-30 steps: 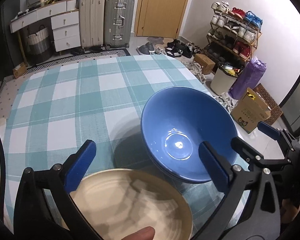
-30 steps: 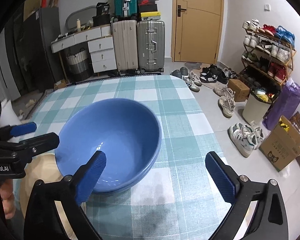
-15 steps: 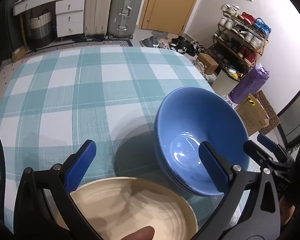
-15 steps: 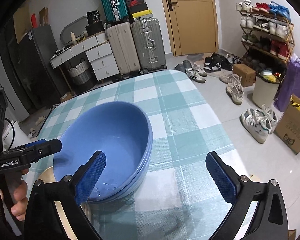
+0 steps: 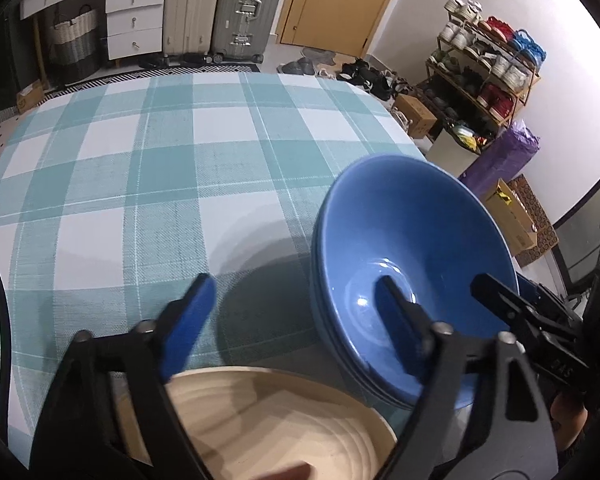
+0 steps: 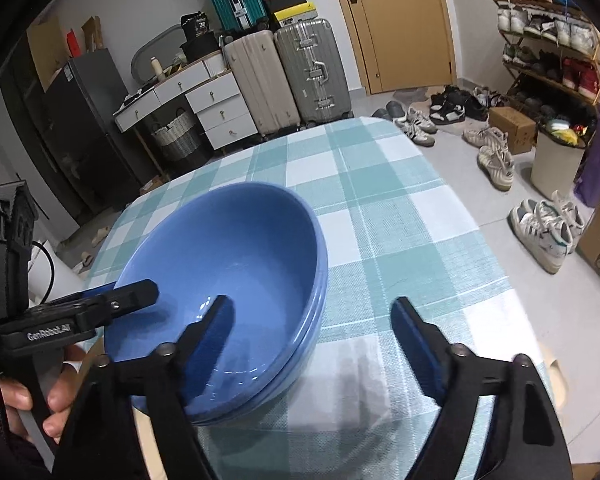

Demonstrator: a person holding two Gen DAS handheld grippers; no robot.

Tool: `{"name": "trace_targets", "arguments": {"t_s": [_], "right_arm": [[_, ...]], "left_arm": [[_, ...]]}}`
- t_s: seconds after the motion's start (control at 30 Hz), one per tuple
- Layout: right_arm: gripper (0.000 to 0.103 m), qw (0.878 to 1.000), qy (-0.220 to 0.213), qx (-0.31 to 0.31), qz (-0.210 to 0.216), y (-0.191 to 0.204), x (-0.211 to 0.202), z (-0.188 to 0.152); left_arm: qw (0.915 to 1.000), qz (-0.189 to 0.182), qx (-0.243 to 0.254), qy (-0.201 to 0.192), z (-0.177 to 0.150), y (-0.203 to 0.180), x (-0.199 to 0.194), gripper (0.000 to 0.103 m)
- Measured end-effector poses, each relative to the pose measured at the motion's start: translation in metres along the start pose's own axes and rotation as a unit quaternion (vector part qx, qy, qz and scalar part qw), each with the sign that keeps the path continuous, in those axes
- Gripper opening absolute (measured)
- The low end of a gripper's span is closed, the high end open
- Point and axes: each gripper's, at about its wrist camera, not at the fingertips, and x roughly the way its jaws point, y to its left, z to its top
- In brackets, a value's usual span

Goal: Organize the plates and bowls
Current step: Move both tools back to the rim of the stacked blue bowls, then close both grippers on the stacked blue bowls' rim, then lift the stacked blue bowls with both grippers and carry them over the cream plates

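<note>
A stack of blue bowls [image 5: 412,264] stands on the checked tablecloth [image 5: 140,168], near its right edge. A cream plate [image 5: 284,420] lies just in front of it, under my left gripper. My left gripper [image 5: 296,312] straddles the stack's left rim, one finger over the bowl's inside and the other over the cloth. Its jaws are closing and do not touch the rim. My right gripper [image 6: 314,320] straddles the right rim of the blue bowls [image 6: 228,264] the same way. Its jaws are also closing, with no pad on the bowl.
The tablecloth [image 6: 400,208] drops off at the table's right edge, with shoes [image 6: 548,232] and boxes on the floor below. Suitcases [image 6: 292,72], a drawer unit and a door stand at the far wall. A hand [image 6: 28,396] holds the left gripper's handle.
Both grippers have sunk and come closer to the blue bowls. Their jaws have narrowed, and each now has a finger over the bowl's inside.
</note>
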Motion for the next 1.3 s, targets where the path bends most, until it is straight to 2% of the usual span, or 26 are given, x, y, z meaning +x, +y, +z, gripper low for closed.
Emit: {"name": "trace_targets", "arguments": {"t_s": [0.07,0.13,0.23,0.3,0.4,0.6,1.3], "right_arm": [[0.072,1.000,0.003,-0.001,0.010,0.001,0.003,-0.001],[0.068,1.000,0.005,-0.002,0.017,0.004,0.004,-0.003],[0.056,1.000,0.007,-0.005,0.019,0.007,0.005,-0.004],[0.045,1.000,0.006,-0.006,0.020,0.009,0.005,-0.004],[0.035,1.000,0.006,-0.008,0.015,0.010,0.004,-0.004],[0.033,1.000,0.003,-0.009,0.007,0.011,0.002,-0.006],[0.033,1.000,-0.003,-0.008,-0.010,0.009,-0.018,-0.009]], "left_arm": [[1.0000,-0.005,0.007,-0.001,-0.001,-0.003,0.001,0.069],[0.9998,-0.014,0.014,0.003,-0.002,-0.007,0.003,0.057],[0.9997,-0.015,0.020,0.008,-0.003,-0.011,0.005,0.042],[0.9994,-0.026,0.019,0.011,-0.004,-0.012,0.006,0.038],[0.9990,-0.036,0.024,0.009,-0.005,-0.017,0.005,0.030],[0.9989,-0.016,0.043,0.006,-0.007,-0.027,0.003,0.030],[0.9983,-0.011,0.057,-0.005,-0.010,-0.039,-0.015,0.030]]}}
